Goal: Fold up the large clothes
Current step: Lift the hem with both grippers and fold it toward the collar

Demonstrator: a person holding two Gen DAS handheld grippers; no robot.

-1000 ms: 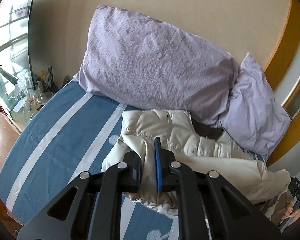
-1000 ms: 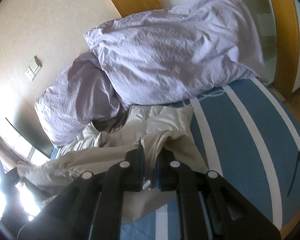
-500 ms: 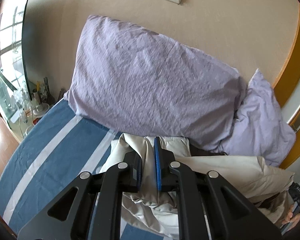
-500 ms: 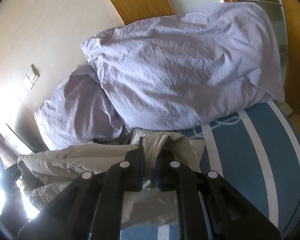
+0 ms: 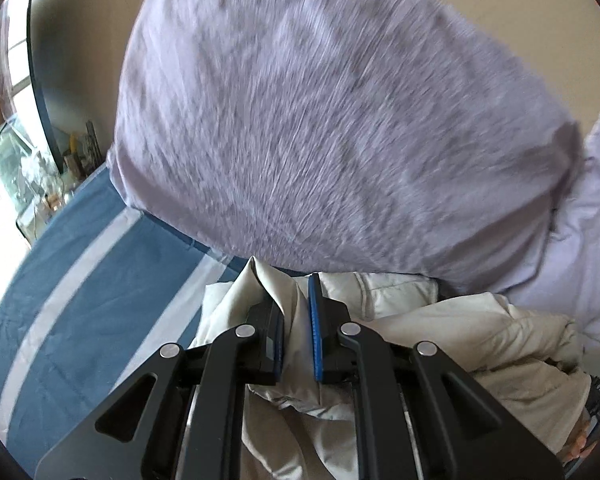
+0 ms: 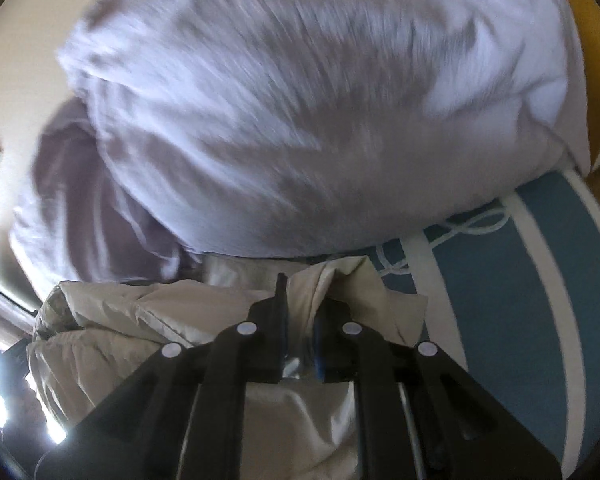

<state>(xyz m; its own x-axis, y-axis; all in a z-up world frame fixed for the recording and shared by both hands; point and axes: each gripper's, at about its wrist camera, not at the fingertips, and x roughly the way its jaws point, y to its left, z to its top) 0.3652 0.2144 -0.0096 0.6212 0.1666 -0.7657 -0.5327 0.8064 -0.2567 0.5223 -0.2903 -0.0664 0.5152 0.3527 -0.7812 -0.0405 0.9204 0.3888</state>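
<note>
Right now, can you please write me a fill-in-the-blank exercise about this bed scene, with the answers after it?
1. Each gripper is shut on the ____ padded jacket.
2. Just beyond the jacket lie two pillows in ____ covers.
3. The bed cover is ____ with white stripes.
4. The left gripper has pads of a ____ colour.

Missing words: beige; lilac; blue; blue

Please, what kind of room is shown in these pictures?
Most likely a bedroom. Two large lilac fabric pillows lean against a beige wall, on a bed with a blue sheet with white stripes. A cream padded jacket lies on it.
</note>
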